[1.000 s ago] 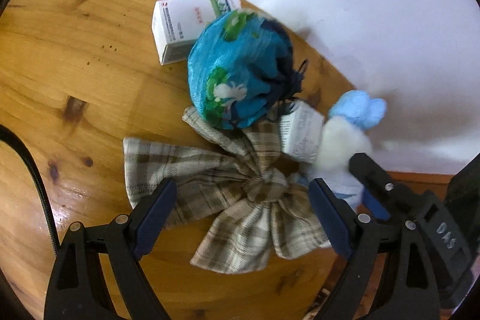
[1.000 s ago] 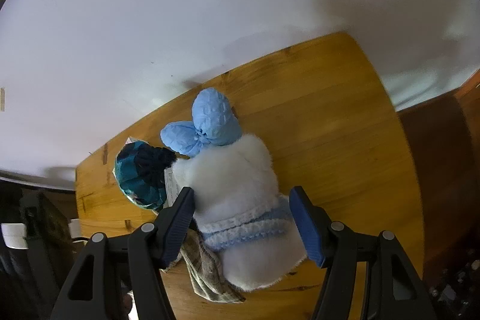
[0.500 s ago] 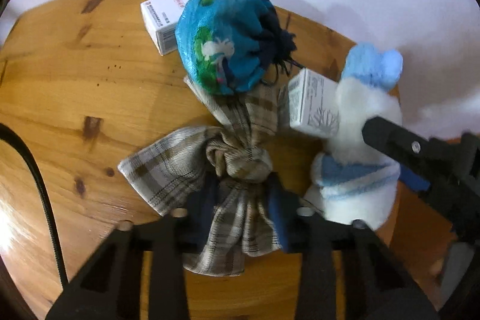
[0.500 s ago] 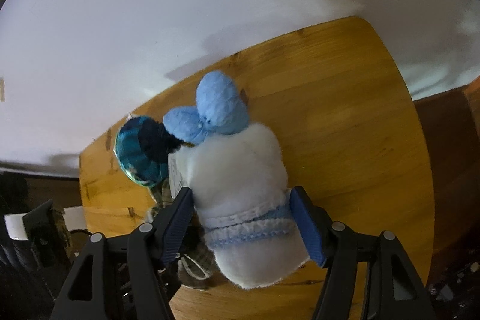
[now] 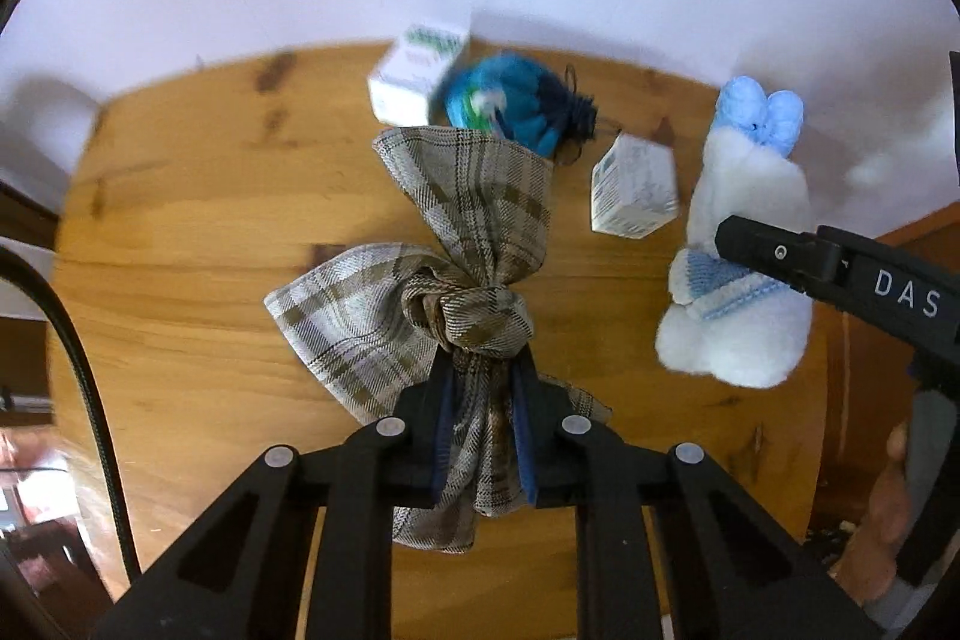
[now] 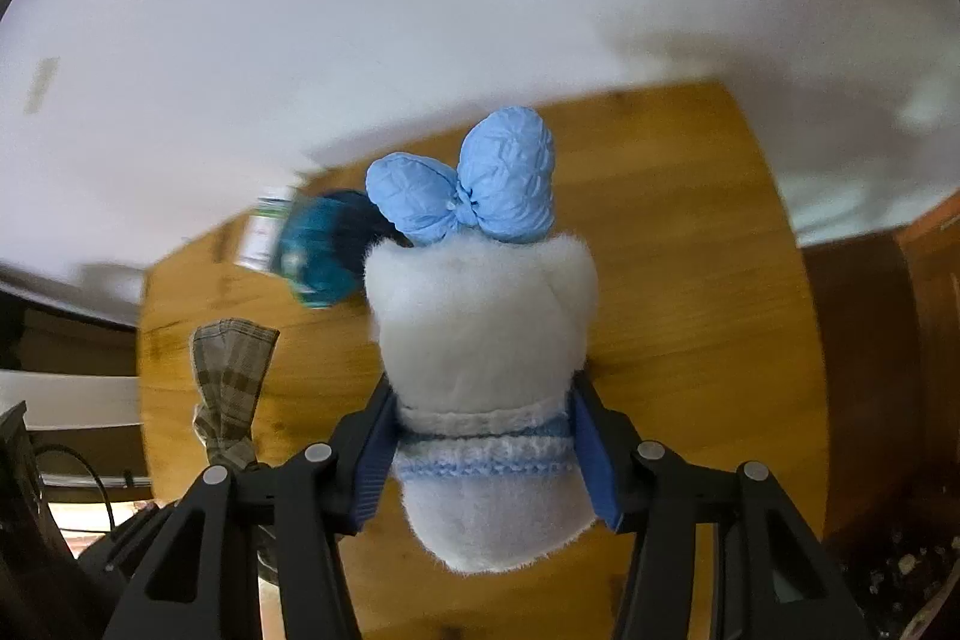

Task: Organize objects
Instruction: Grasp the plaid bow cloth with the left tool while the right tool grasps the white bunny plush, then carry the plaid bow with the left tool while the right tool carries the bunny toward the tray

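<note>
The plaid cloth bow (image 5: 420,292) is soft, light fabric that will sag and swing, so the tight knot or the bunched tail just below it is the sensible place to take hold. The left tongs (image 5: 483,436) are clenched on that tail right under the knot, and the bow's loops hang forward of the tips, above the wooden counter (image 5: 192,244). The plush toy (image 6: 480,340), white and fluffy with a blue bow (image 6: 465,196) and a knitted blue band, is likewise light and squashy; its fur could slip, so the firmer banded waist looks the best spot. The right tongs (image 6: 483,454) straddle exactly that band, their jaws closing on it with the pads already pressing into the fur on both sides, and the toy appears lifted clear of the counter. Left on the counter near the wall are a blue drawstring pouch (image 5: 516,106) and two small white boxes (image 5: 633,184), one touching the pouch, the other just beside it.
</note>
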